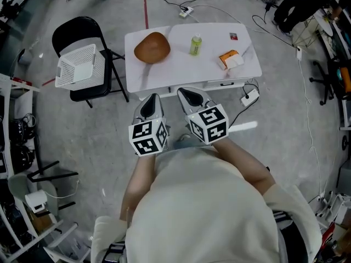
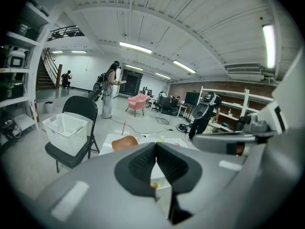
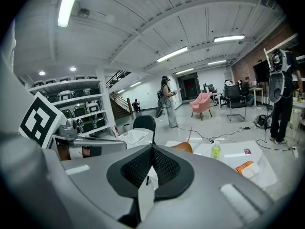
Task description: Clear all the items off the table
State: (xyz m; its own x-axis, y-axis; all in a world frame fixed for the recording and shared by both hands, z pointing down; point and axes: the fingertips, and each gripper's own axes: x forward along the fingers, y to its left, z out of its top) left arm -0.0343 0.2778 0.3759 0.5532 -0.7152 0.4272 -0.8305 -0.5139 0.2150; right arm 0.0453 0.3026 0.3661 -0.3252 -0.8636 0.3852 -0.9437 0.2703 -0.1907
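left hand-held gripper [image 1: 152,98] closed, bowl [image 1: 152,47] beyond it

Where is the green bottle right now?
In the head view the green bottle stands on the white table between the brown bowl at its left and the orange box at its right.

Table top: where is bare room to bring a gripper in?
Bare: the near strip of the table between the brown bowl and the orange packet, and the gap between bowl and green bottle. Busiest at the right end: packet and small red card.
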